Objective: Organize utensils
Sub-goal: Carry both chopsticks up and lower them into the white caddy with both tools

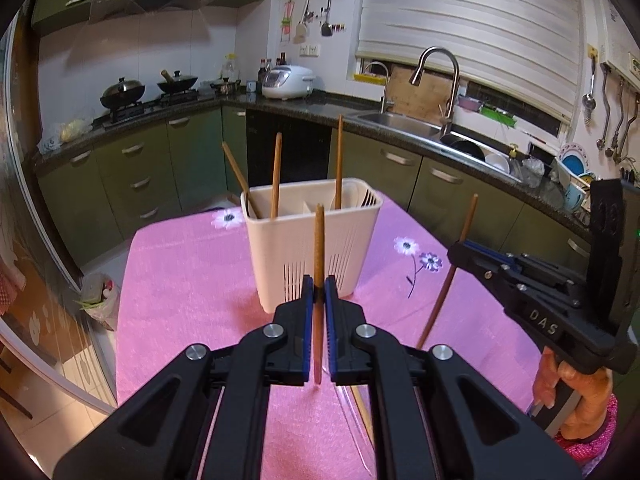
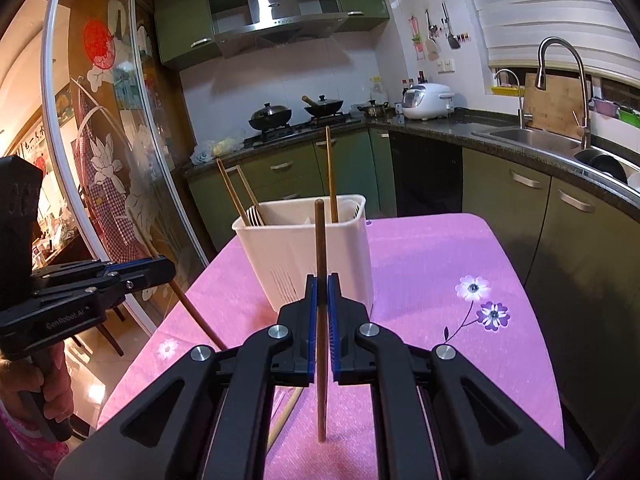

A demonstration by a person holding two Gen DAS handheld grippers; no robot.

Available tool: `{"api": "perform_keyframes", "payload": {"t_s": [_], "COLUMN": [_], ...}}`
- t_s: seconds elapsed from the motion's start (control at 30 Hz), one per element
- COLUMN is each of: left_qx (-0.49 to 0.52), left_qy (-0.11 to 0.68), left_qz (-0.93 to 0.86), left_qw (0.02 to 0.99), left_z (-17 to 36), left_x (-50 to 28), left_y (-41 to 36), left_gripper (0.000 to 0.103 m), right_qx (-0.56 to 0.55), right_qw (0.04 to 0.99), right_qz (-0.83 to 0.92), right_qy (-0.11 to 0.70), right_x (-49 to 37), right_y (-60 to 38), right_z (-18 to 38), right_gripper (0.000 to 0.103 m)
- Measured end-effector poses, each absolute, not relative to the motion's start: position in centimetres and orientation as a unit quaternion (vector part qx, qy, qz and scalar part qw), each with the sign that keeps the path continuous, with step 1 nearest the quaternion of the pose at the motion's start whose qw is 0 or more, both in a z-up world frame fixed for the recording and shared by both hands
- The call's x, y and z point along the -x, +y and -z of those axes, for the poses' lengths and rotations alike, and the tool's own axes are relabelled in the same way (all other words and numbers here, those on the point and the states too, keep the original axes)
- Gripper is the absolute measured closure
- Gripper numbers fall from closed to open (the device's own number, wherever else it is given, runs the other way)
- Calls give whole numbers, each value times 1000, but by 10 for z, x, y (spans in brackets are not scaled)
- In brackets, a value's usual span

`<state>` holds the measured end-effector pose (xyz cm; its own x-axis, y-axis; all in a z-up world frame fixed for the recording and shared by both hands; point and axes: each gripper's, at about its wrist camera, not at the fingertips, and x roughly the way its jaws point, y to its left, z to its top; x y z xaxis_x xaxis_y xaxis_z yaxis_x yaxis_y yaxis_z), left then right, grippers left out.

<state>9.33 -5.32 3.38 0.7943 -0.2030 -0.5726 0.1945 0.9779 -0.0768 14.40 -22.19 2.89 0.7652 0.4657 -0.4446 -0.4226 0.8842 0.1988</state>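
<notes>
Gripping one wooden chopstick each, both tongs hover over the pink-clothed surface (image 1: 180, 280) in front of the white utensil holder (image 1: 312, 240). The left tongs (image 1: 319, 292) are clamped on a chopstick (image 1: 319, 240) held nearly upright, its top level with the holder's near rim and its lower end just above the cloth. The right tongs (image 2: 322, 292) pinch a darker chopstick (image 2: 320, 248) the same way, upright, its tip at or just above the cloth.

From the left wrist view, the right tongs (image 1: 460, 250) sit well to the right of the holder, with open cloth between them. The holder stands near the far edge of the surface, where the cloth drops off toward the green cabinets (image 1: 132, 168). Three chopsticks (image 1: 276, 172) already stand in it, leaning at different angles, and pale fork tines (image 2: 254, 216) show at its left compartment in the right wrist view.

Another loose chopstick (image 2: 284, 416) lies on the cloth under the right tongs. The right side of the surface is bare cloth with printed flowers (image 2: 484, 304).
</notes>
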Motion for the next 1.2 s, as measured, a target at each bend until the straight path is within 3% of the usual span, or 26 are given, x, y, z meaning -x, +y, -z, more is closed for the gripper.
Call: {"api": "perform_keyframes", "payload": {"t_s": [0.57, 1.2], "left_qx": [-5, -1], "left_qy": [250, 167], "left_qz": [119, 96], "left_qw": [961, 981], "left_z": [-96, -169], "left_x": [-98, -142], "left_y": [-48, -50], "left_gripper": [97, 97], "right_qx": [-48, -34], "right_qw": [953, 972], "right_qz": [-218, -213], "right_qy": [205, 90], "right_x": [-144, -179], "right_y": [-229, -212], "right_z": [-76, -190], "right_gripper": [97, 97]}}
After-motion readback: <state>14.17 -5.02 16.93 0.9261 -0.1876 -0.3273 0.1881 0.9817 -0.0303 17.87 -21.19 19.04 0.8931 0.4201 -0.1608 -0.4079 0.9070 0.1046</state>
